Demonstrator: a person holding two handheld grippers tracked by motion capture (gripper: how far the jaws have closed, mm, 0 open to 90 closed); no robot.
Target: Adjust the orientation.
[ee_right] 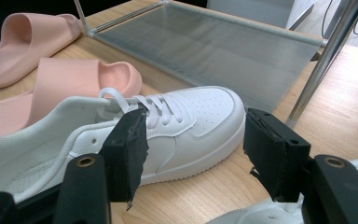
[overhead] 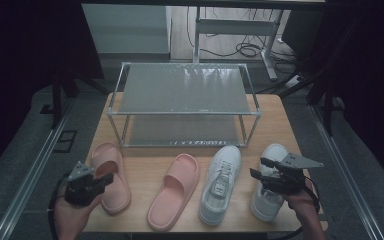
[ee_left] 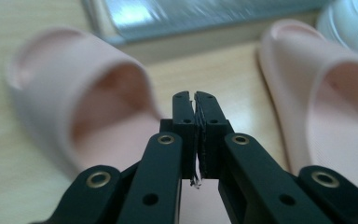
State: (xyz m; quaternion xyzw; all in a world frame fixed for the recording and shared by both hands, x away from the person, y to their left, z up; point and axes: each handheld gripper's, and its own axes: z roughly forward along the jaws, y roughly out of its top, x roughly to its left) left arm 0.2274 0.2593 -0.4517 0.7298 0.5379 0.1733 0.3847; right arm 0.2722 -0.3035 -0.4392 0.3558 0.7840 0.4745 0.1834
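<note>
Hovering over the heel of the leftmost pink slipper [overhead: 111, 175] near the table's [overhead: 145, 170] front-left corner, our left gripper [overhead: 101, 181] has its jaws pressed together on nothing. Our right gripper [overhead: 261, 168] stands with jaws wide apart above the rightmost white sneaker [overhead: 269, 192] at the front-right corner, gripping nothing. The other slipper [overhead: 175, 190] and other sneaker [overhead: 221, 182] lie between them, the empty shoe rack [overhead: 185, 92] beyond. We judge the first pick is just starting; next we must part the left jaws and lower them astride the slipper's strap.
</note>
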